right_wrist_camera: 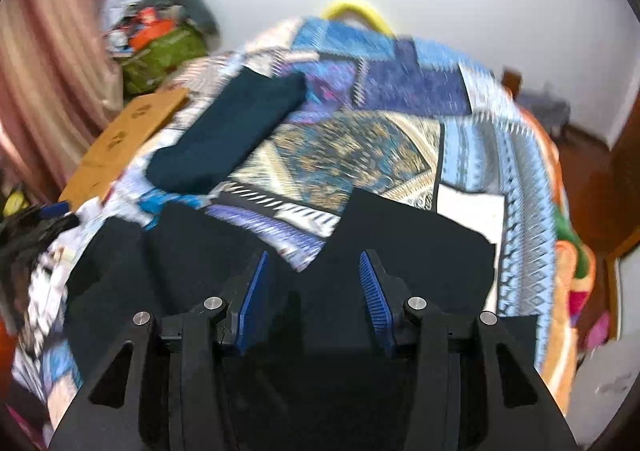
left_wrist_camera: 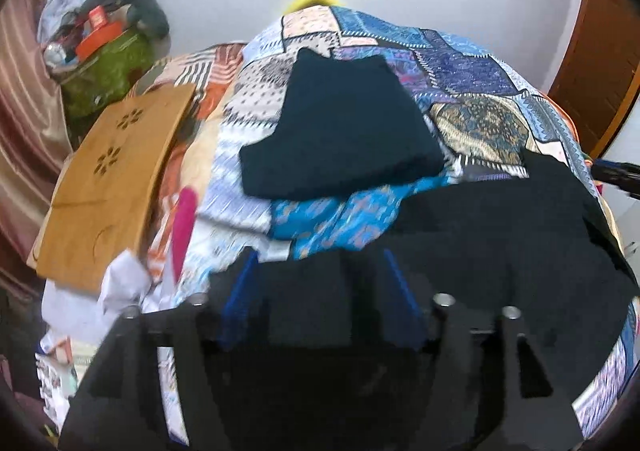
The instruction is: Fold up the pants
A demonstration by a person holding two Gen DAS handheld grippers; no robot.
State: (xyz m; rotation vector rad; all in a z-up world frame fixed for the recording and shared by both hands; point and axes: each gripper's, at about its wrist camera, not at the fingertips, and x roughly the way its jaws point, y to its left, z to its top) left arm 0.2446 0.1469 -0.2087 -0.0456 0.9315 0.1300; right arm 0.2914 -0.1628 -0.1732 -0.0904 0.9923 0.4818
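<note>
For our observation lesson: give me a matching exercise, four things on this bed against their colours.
Things:
1. folded garment
2. unfolded pants
3. board with flower cut-outs
4. bag by the curtain

Colours:
A. green
B. black
C. light brown
D. dark teal

Pairs: 1-D, 2-B, 3-C, 4-A

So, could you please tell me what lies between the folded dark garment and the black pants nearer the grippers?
Only patchwork bedspread separates the folded garment from the black pants; both wrist views show it.
</note>
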